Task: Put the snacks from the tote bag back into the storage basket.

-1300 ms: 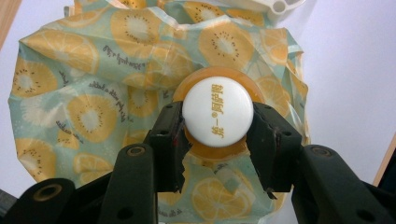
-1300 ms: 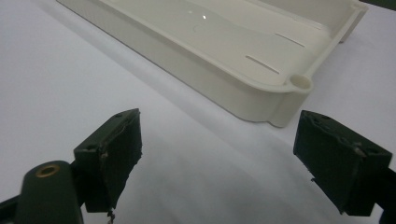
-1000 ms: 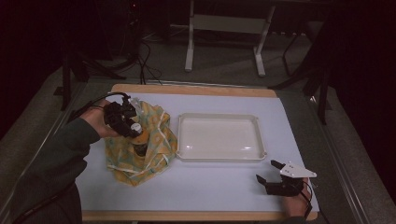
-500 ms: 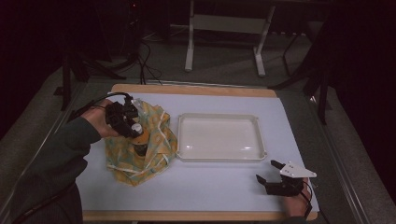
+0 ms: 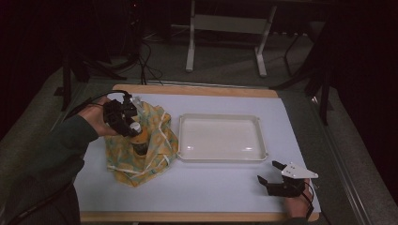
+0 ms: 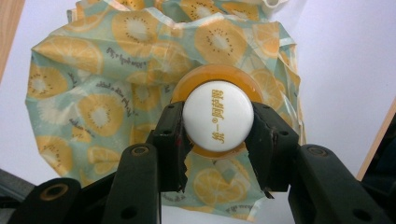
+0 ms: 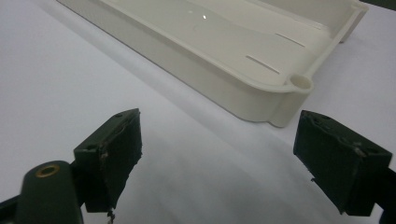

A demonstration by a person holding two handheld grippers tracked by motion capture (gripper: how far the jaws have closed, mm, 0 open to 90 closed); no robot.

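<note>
High view: a white-topped table (image 5: 220,187) with a wooden edge stands in a dim room; grey floor around it, a pale metal frame stand (image 5: 225,33) beyond the far edge, dark cables on the floor at far left. Centre of the table: a shallow cream tray (image 5: 220,154), nothing in it. Just left of the tray lies a crumpled fruit-print cloth (image 5: 155,154), yellow and pale green, and an orange bottle (image 5: 139,140) with a white cap stands on it. The left gripper (image 5: 129,124), held in a hand with a dark green sleeve, sits over the bottle top. The right gripper (image 5: 270,173) rests low at the near right corner of the table, well apart from the bottle and near the tray's near right corner. Left gripper view: looking straight down on the bottle; the two black jaws press against opposite sides of the white cap (image 6: 218,120), which carries gold printed characters, so the tool is closed on the cap. Orange shoulder of the bottle shows around the cap; the cloth, printed with citrus and kiwi slices, spreads beneath. Right gripper view: jaws spread wide, nothing between them, bare white table below; the tray's corner, with a small round hole in its rim, lies just ahead.
</note>
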